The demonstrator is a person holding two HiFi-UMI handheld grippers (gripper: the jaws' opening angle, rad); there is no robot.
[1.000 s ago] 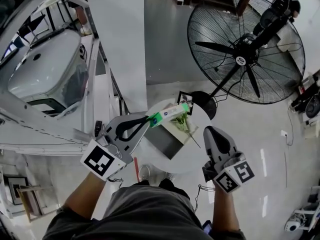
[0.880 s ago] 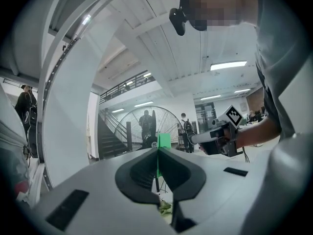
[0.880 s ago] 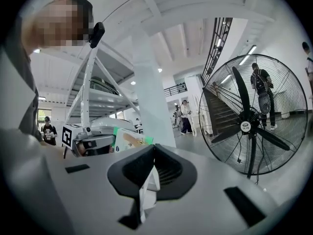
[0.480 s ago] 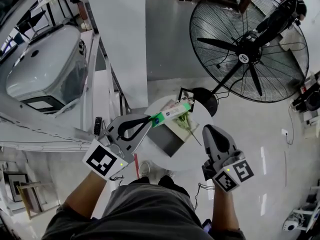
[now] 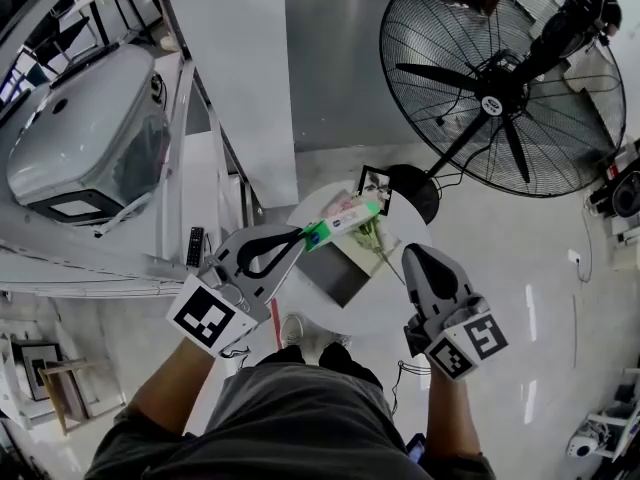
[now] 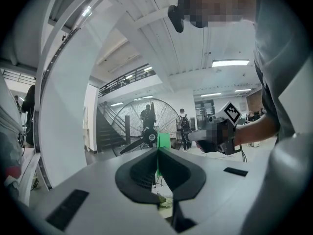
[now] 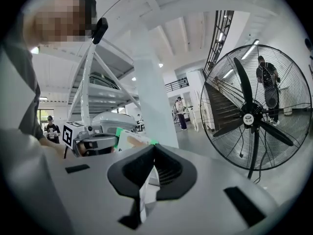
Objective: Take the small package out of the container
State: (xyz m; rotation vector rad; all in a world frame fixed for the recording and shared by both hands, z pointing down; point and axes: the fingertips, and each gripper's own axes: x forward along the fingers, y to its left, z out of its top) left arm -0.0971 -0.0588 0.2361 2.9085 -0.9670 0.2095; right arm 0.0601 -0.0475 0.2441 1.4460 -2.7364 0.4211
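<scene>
Small package (image 5: 345, 221): green-and-white, clamped at one end in left tongs (image 5: 300, 238), held above round tabletop (image 5: 380, 313), over grey container (image 5: 335, 278). Right tongs (image 5: 413, 258): pressed together, empty, above tabletop's right edge.

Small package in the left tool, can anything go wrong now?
The left tool grips the small package only by one end, with most of it sticking out, so it might swing or slip and fall on the white table. The right tool is shut and off to the side, so it likely couldn't catch it.
</scene>
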